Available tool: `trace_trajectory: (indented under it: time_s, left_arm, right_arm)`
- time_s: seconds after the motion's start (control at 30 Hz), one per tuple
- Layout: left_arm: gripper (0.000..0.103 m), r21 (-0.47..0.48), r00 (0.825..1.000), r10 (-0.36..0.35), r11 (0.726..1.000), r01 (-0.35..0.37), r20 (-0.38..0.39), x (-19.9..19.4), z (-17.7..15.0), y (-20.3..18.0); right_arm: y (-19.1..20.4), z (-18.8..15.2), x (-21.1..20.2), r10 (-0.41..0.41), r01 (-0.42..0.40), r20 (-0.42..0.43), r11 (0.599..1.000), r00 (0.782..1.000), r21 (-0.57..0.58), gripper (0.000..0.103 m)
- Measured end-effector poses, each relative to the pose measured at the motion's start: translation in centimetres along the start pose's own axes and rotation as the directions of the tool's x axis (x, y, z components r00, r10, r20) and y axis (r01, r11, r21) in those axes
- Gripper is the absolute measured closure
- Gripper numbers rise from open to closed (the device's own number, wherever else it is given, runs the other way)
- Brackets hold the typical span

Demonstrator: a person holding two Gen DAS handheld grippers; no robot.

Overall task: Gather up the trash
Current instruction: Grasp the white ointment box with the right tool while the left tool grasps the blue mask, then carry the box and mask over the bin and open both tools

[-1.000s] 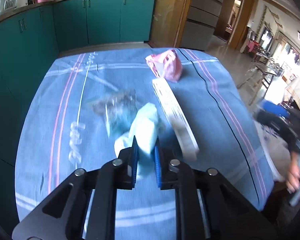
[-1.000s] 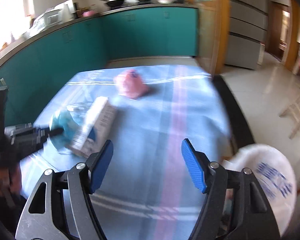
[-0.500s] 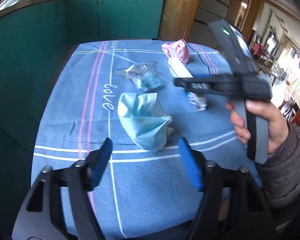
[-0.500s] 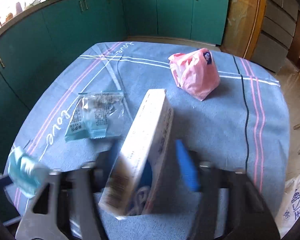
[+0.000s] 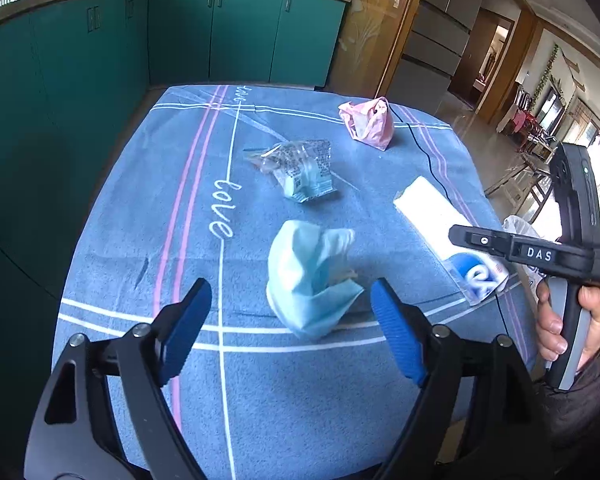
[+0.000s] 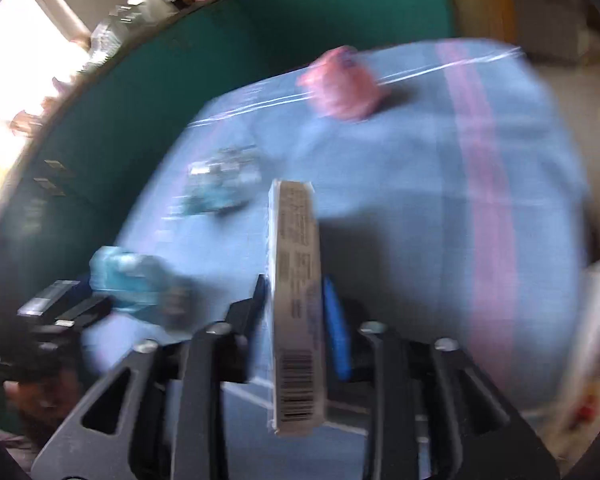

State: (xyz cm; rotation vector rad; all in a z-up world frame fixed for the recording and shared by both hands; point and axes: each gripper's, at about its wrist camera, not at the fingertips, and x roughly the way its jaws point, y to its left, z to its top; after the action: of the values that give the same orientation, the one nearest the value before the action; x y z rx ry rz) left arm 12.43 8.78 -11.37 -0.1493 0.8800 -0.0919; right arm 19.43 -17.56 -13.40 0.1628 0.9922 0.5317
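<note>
Two changes in the last second: left hand-held gripper (image 5: 290, 330) let go of the mask; right hand-held gripper (image 6: 296, 310) picked up the box.

Left to right: the left hand-held gripper, clamped on the crumpled blue face mask (image 5: 310, 280) a second ago, now stands wide open, the mask lying on the blue-clothed worktop (image 5: 140, 208) just ahead, between the finger lines and apart from both pads. Clear snack wrapper (image 5: 300, 170) and pink bag (image 5: 368, 122) lie further off, untouched. The long white carton (image 6: 296, 304), on the worktop a second ago, is now pinched edge-on in the closed right hand-held gripper and lifted. Judgement: one item collected; white trash bag (image 5: 518, 226) hangs off the right edge, the likely drop point.
</note>
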Motion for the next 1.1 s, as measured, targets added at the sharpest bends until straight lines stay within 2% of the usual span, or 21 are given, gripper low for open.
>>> trace_trajectory:
  time_s: [0.07, 0.3, 0.43, 0.47, 0.5, 0.6, 0.7, 0.8, 0.83, 0.87, 0.93, 1.1]
  left_arm:
    - [0.018, 0.005, 1.0, -0.002, 1.0, 0.002, -0.001, 0.3, 0.2, -0.3]
    - [0.016, 0.001, 0.999, -0.024, 1.0, 0.024, -0.039, 2.6, 0.8, -1.1]
    - [0.017, 0.02, 0.998, -0.017, 1.0, 0.018, -0.055, 4.5, 0.6, -2.0]
    - [0.028, 0.024, 0.998, -0.012, 1.0, 0.014, -0.061, 4.8, 0.6, -2.2]
    - [0.046, 0.028, 0.997, -0.011, 1.0, 0.013, -0.071, 5.2, 0.5, -2.3]
    - [0.062, 0.03, 0.996, -0.011, 0.999, 0.013, -0.083, 5.6, 0.3, -2.3]
    - [0.067, 0.024, 0.996, -0.022, 0.999, 0.024, -0.083, 5.4, 0.2, -2.2]
    - [0.068, 0.025, 0.997, -0.017, 0.999, 0.019, -0.071, 5.0, 0.2, -2.3]
    - [0.068, 0.028, 0.998, -0.013, 0.999, 0.015, -0.065, 4.8, 0.3, -2.4]
    - [0.068, 0.038, 0.999, -0.002, 0.999, 0.004, -0.052, 4.4, 0.4, -2.6]
    - [0.068, 0.058, 0.999, 0.015, 0.998, -0.013, -0.03, 3.9, 0.6, -3.1]
    - [0.068, 0.105, 0.998, 0.058, 0.993, -0.06, 0.024, 2.6, 0.9, -4.4]
  right_arm:
    - [-0.4, -0.1, -0.8, -0.048, 0.048, 0.027, 0.999, 0.998, 0.002, 0.041]
    - [0.7, -0.2, -0.4, -0.226, 0.23, 0.055, 0.967, 0.973, -0.108, 0.036]
    - [1.6, -0.7, 0.8, -0.259, 0.261, 0.036, 0.954, 0.965, -0.145, 0.036]
    - [1.8, -0.7, 1.2, -0.262, 0.265, 0.034, 0.953, 0.964, -0.15, 0.036]
    - [1.9, -0.7, 1.5, -0.268, 0.27, 0.034, 0.95, 0.963, -0.156, 0.036]
    - [2.2, -0.7, 2.2, -0.287, 0.287, 0.029, 0.941, 0.958, -0.178, 0.036]
    - [2.4, -0.8, 2.9, -0.294, 0.293, 0.024, 0.938, 0.956, -0.188, 0.036]
    - [2.6, -0.9, 3.4, -0.292, 0.291, 0.024, 0.937, 0.956, -0.194, 0.036]
    - [2.7, -0.9, 3.4, -0.292, 0.292, 0.027, 0.936, 0.956, -0.195, 0.04]
    - [2.7, -1.0, 3.4, -0.287, 0.287, 0.029, 0.938, 0.957, -0.196, 0.05]
    - [2.8, -1.0, 3.1, -0.277, 0.277, 0.029, 0.94, 0.961, -0.198, 0.061]
    - [3.0, -1.4, 2.0, -0.27, 0.274, 0.047, 0.939, 0.962, -0.209, 0.064]
